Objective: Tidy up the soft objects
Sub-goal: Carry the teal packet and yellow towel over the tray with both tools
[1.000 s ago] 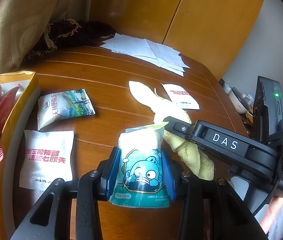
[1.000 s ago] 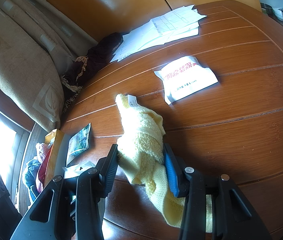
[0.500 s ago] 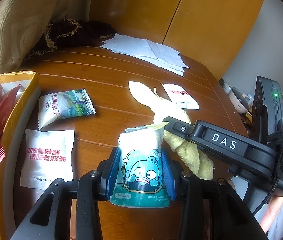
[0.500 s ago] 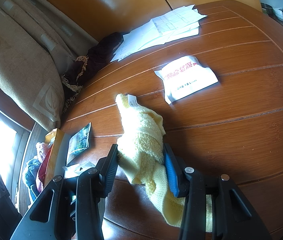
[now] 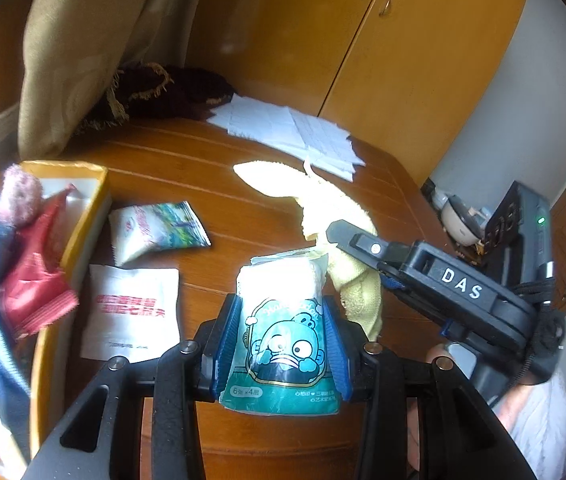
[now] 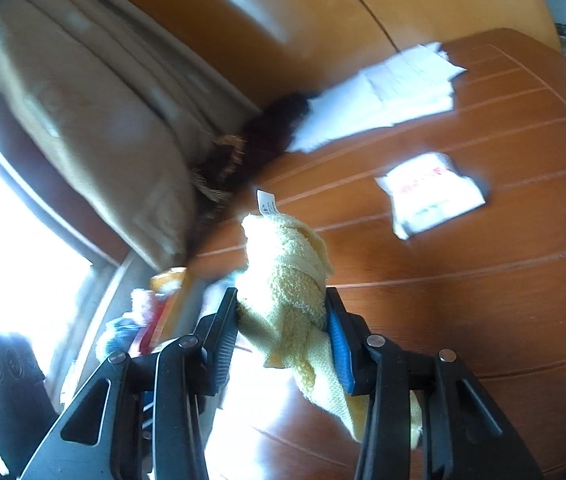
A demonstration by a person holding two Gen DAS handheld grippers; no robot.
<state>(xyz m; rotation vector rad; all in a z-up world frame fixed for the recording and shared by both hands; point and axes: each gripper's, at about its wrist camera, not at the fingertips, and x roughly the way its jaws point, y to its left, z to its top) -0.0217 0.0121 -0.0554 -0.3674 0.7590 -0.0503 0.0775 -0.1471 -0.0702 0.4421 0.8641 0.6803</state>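
We see the left gripper [image 5: 281, 330] clamped on a teal tissue pack [image 5: 283, 332] above the table [image 5: 211, 184]; the right gripper [image 6: 283, 320] pinches a yellow towel [image 6: 287, 280] (its end dangling), both lifted.

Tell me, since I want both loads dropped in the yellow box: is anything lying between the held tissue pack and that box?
Yes. The green snack packet and white sachet lie on the table between the tissue pack and the yellow box; lifted over them, nothing else blocks.
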